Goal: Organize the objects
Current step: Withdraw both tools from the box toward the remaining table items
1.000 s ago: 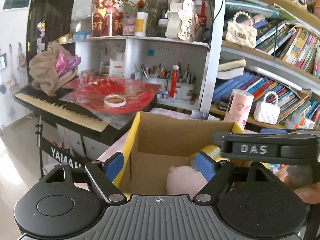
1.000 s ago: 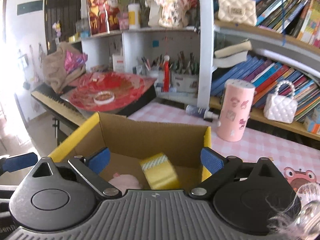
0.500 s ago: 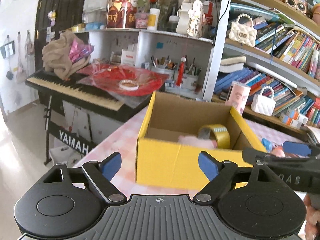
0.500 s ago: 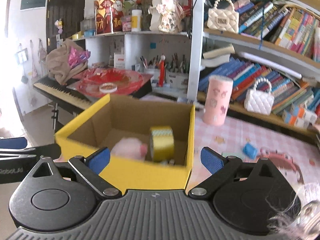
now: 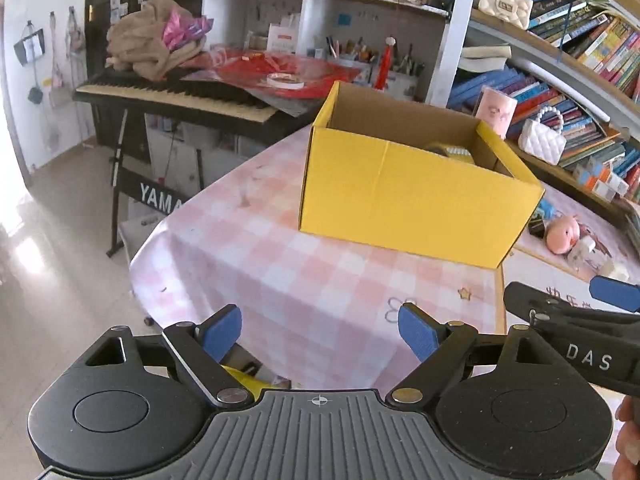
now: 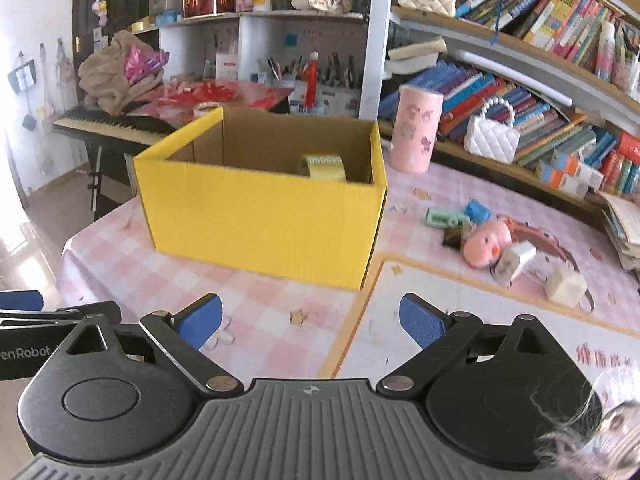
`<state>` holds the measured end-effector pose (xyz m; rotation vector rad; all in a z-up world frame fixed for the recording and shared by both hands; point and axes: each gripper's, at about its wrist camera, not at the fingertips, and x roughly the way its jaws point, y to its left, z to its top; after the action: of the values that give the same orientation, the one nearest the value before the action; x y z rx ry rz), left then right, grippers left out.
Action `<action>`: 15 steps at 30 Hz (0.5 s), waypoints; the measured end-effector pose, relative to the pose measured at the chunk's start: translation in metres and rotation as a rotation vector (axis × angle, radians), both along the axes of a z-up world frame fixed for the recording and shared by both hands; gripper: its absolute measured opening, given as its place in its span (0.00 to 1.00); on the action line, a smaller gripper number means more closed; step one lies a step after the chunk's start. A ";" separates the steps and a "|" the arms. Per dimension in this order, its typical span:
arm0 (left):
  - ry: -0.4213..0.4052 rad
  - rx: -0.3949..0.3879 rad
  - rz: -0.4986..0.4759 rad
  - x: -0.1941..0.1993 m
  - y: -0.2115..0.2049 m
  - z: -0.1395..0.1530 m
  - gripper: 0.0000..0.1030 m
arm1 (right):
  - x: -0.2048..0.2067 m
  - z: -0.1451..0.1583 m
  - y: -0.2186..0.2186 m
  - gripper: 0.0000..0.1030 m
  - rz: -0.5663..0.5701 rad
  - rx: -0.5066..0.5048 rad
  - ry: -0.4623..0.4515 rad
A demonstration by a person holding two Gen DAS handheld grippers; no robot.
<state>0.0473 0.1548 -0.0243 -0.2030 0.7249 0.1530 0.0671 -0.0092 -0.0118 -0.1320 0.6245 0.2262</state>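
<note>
A yellow cardboard box stands open on the pink checked table. A yellow tape roll stands inside it; its top edge shows in the left wrist view. Right of the box lie a pink pig toy, a green clip, a blue piece and two white blocks. My left gripper is open and empty, well back from the box near the table's front edge. My right gripper is open and empty, also back from the box.
A pink cylinder stands behind the box. Bookshelves with a white handbag run along the right. A keyboard piano with cloth and red wrapping stands to the left, beyond the table edge. A printed mat covers the table's right part.
Both grippers have pulled back and up from over the box, so the box now stands farther off. The tape roll and plush stay inside. Both stay open.
</note>
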 end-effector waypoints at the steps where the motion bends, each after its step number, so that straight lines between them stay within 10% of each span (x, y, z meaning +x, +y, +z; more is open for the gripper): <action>1: -0.001 0.001 0.000 -0.003 0.000 0.000 0.85 | -0.003 -0.001 0.000 0.93 -0.001 0.000 0.003; 15: 0.032 0.020 -0.083 -0.025 -0.023 -0.006 0.85 | -0.043 -0.012 -0.027 0.93 -0.091 0.021 0.048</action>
<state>0.0221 0.1315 -0.0308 -0.1511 0.7621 0.0844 0.0243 -0.0365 -0.0243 -0.0780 0.6744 0.1483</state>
